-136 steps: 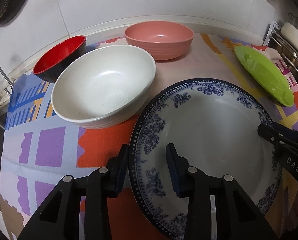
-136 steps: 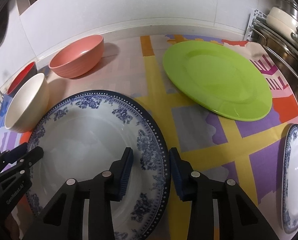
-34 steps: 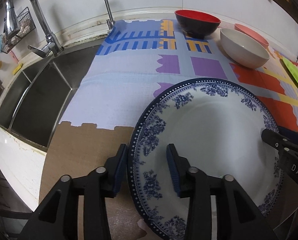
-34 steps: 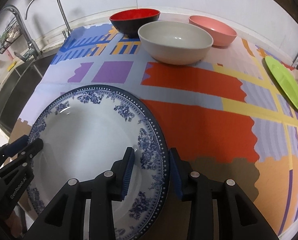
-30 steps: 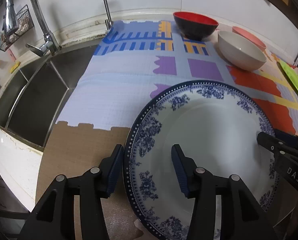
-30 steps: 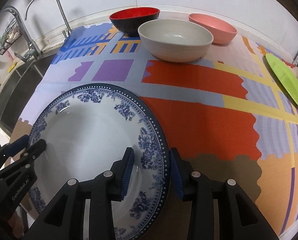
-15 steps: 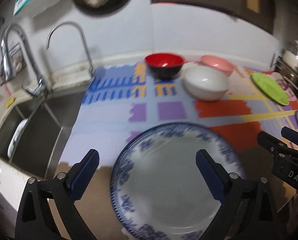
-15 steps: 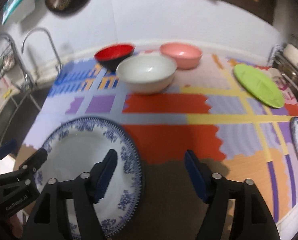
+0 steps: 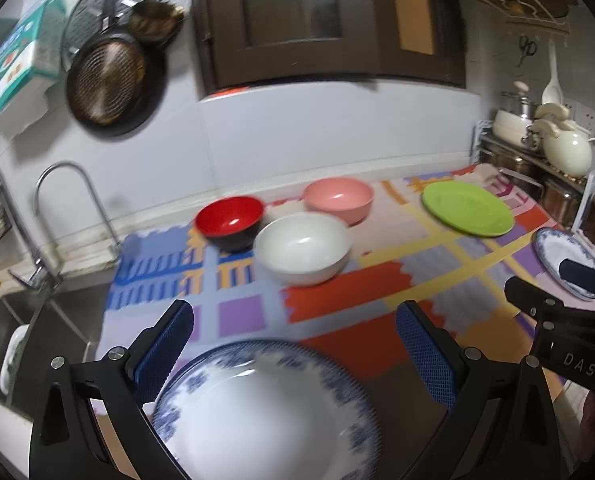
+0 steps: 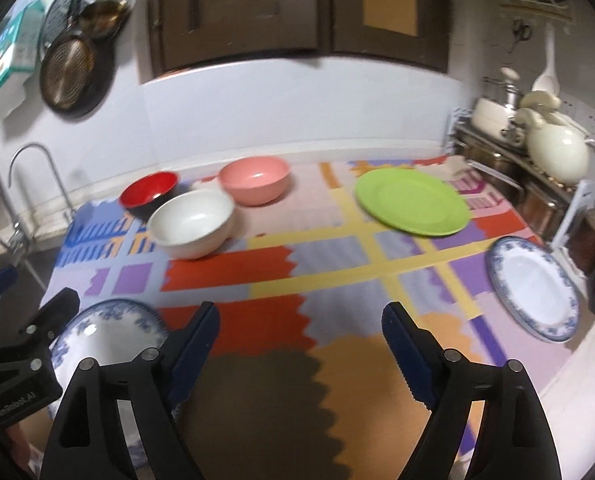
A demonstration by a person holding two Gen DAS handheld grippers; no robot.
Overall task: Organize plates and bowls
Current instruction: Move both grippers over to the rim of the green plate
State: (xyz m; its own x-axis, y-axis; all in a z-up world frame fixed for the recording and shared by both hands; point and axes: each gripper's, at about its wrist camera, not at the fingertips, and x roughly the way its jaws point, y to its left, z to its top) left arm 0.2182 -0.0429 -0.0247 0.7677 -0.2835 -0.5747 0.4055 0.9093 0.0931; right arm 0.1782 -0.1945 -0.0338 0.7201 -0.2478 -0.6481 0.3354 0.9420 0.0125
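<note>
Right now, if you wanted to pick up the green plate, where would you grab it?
Probably by its thin rim on the near edge. The green plate lies flat on the patterned mat, so only the rim offers anything for the jaws to pinch. Come from the front: that side is bare mat, while a metal rack crowds the far right side.

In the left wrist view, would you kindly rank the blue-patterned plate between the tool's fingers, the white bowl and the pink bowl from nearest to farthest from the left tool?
1. Blue-patterned plate, directly below.
2. White bowl, mid-mat.
3. Pink bowl, near the wall.
</note>
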